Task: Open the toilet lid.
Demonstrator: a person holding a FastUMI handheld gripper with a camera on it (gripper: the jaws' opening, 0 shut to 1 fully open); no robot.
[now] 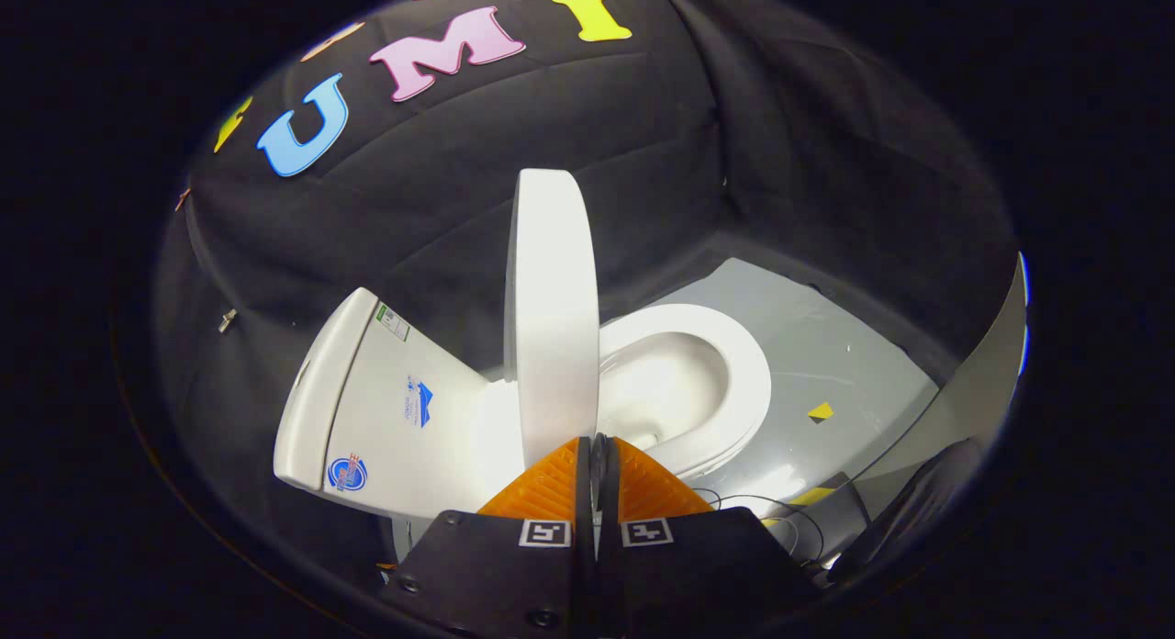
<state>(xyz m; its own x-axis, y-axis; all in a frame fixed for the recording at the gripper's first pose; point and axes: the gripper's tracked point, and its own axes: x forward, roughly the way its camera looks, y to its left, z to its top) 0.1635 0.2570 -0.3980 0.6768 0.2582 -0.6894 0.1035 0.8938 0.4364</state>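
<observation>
toilet lid [553,318] white | seat ring [734,364] white | tank [376,409] white, blue-and-red stickers | gripper [597,455] pads ridged orange, body black, black-white square markers | floor [826,345] grey, yellow marks

The raised white plastic toilet lid [551,318] hides part of the white ceramic bowl [684,382] beyond the orange ribbed fingers [551,487]; tank stickers unreadably small.

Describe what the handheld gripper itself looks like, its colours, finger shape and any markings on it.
The gripper has two orange, wedge-shaped fingers with finely ribbed faces that taper to narrow tips. They are mounted on black blocks, each carrying a small square black-and-white marker near the base of its finger. Dark round screw heads sit along the blocks' lower edge.
</observation>
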